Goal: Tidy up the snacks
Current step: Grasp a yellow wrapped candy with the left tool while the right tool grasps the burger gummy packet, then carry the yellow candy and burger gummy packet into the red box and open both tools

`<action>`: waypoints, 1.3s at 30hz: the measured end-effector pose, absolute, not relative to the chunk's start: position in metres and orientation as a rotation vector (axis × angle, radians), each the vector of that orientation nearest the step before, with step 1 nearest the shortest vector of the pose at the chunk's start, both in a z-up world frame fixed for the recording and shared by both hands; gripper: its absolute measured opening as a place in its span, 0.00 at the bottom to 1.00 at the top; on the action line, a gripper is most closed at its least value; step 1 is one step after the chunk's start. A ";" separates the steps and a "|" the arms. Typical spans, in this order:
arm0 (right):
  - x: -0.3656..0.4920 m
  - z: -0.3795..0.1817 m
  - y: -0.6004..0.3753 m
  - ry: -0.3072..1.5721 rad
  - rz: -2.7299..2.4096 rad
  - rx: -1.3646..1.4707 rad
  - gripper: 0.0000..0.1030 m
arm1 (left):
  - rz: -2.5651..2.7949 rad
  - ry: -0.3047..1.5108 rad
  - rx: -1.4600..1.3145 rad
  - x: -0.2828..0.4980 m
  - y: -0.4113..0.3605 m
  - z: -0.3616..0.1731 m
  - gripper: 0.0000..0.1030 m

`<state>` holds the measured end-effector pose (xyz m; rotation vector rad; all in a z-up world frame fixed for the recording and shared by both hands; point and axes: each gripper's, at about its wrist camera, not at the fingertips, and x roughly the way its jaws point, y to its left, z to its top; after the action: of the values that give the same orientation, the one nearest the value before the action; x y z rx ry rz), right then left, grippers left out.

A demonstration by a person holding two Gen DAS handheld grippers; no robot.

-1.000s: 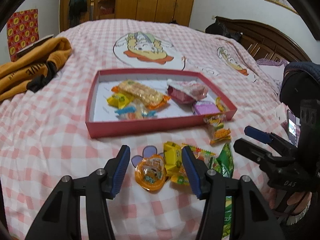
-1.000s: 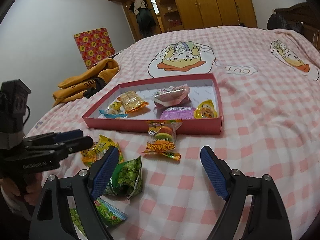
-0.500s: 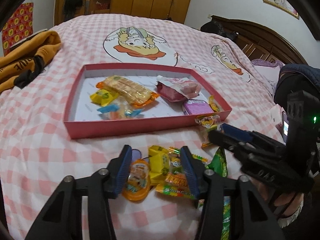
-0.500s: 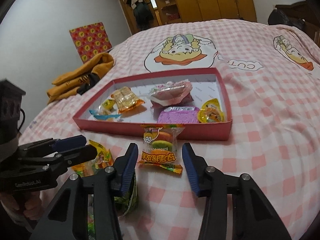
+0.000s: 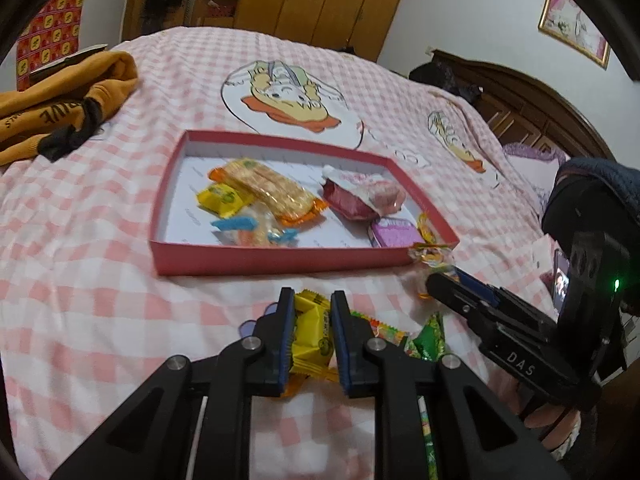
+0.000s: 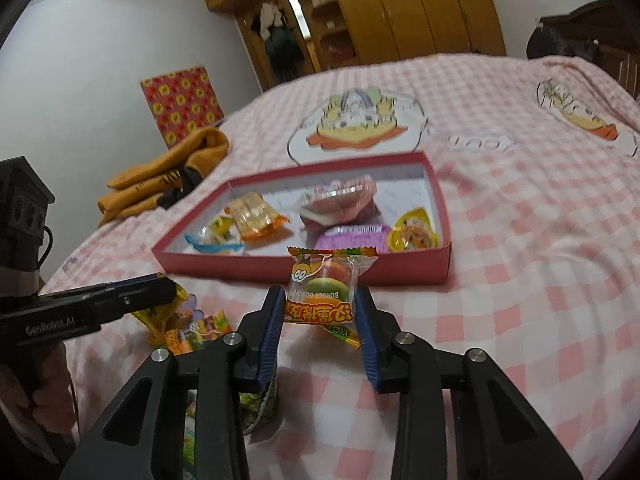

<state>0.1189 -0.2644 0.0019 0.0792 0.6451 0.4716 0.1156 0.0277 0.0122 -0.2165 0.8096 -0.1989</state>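
A shallow red tray (image 5: 276,259) (image 6: 400,270) on the pink checked bed holds several wrapped snacks. My left gripper (image 5: 311,312) is shut on a yellow snack packet (image 5: 310,336) in front of the tray's near wall. An orange packet and green packets (image 5: 428,336) lie under and beside it. In the right wrist view my right gripper (image 6: 319,304) is shut on a clear burger gummy packet (image 6: 326,288), held just before the tray's near wall. The left gripper (image 6: 152,298) shows at the left there, the right gripper (image 5: 444,280) at the right of the left wrist view.
An orange garment (image 5: 52,100) (image 6: 168,172) lies on the bed far left of the tray. A wooden wardrobe (image 6: 400,12) and headboard (image 5: 532,100) stand beyond the bed. A person's hand (image 6: 44,396) grips the left tool. Pea packets (image 6: 256,404) lie below the right gripper.
Both grippers moved forward and shut: the left one on the yellow packet, the right one on the burger gummy packet, which now stands lifted between its fingers.
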 end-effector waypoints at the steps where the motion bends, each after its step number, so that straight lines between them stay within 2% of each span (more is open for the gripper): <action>1: 0.116 0.003 -0.264 0.632 0.468 0.075 0.35 | -0.197 0.802 -0.218 0.114 0.029 0.015 0.18; 39: 0.092 0.025 -0.268 0.495 0.481 0.068 0.35 | -0.171 0.712 -0.180 0.094 0.033 0.051 0.18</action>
<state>0.0924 -0.2678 0.0246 0.0684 0.4948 0.4813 0.0944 0.0332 0.0512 -0.1803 0.7121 -0.1705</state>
